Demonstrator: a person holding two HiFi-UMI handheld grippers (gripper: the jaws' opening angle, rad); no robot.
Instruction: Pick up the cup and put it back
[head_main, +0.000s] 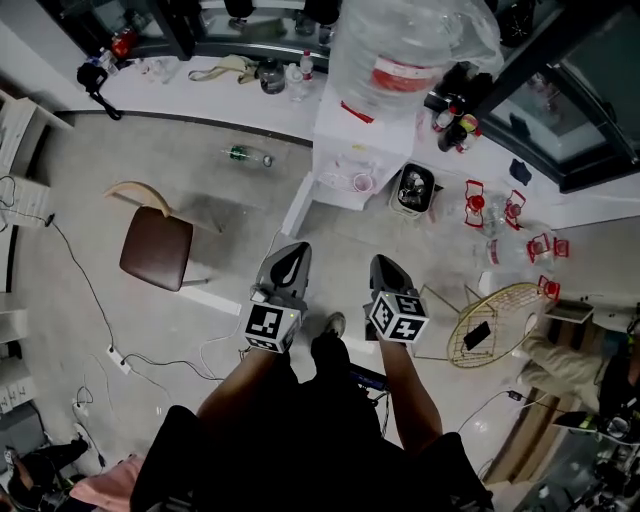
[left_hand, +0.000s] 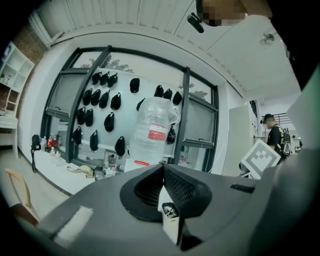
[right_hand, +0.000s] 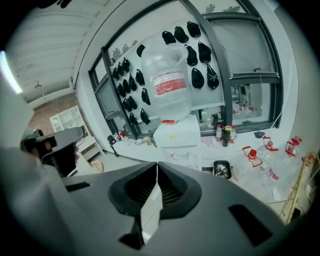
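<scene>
- Jug (head_main: 400, 50) on top of dispenser (head_main: 355, 140), against the bench (head_main: 190, 95).
- Chair (head_main: 157, 247) on floor, left of dispenser.
- Bottle (head_main: 248, 155) lying on floor between chair and bench.
- Left gripper (head_main: 295, 252) and right gripper (head_main: 386, 264) side by side, before dispenser.

I see the left tongs (head_main: 288, 262) and the right tongs (head_main: 388, 272) in matt grey plastic, ribbed and black on the inner faces. The water bottle (head_main: 405, 45) is clear glossy plastic under a thin crinkled film. The dispenser (head_main: 362, 140) looks like smooth white plastic. The stool seat (head_main: 157, 248) is brown, leather-like and slightly shiny. The floor (head_main: 80, 190) is pale and smooth.
</scene>
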